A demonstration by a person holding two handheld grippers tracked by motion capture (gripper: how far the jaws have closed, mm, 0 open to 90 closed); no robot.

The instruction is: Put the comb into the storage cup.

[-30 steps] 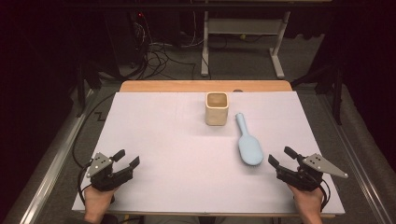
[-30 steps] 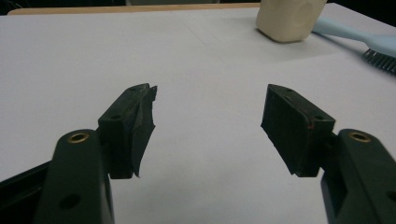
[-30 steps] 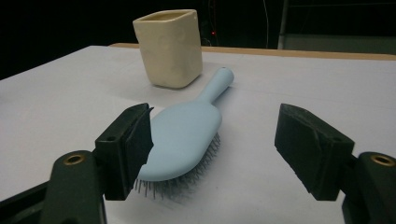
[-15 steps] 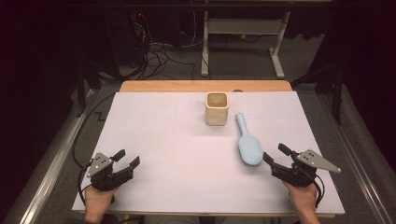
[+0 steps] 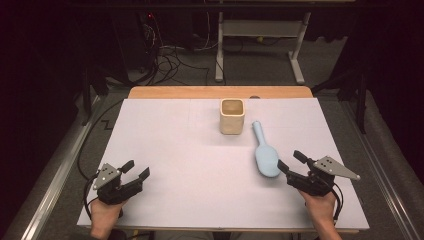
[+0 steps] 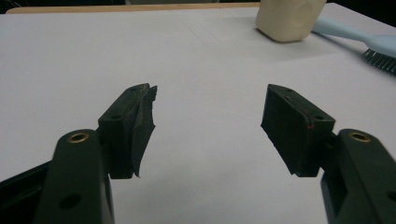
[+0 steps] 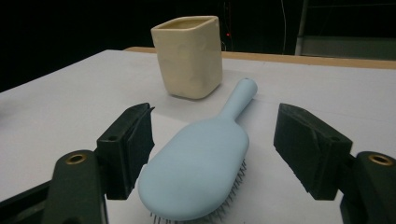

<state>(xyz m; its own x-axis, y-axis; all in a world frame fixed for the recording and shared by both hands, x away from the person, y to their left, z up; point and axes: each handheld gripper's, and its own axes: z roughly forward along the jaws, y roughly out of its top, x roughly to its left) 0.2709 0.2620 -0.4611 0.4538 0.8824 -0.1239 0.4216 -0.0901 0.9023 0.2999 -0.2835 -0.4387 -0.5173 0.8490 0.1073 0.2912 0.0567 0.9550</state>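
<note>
Your right gripper (image 5: 289, 163), fingers spread, faces the brush (image 5: 264, 152) head just ahead; its handle points away toward the cup (image 5: 232, 116).

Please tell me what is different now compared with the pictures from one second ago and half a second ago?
The right gripper has moved forward and inward across the table, toward the wide end of the light blue hairbrush, and its open jaws now flank the brush head without gripping it. The left gripper, also open, has stayed at its place. The hairbrush and the cream cup have not moved.
</note>
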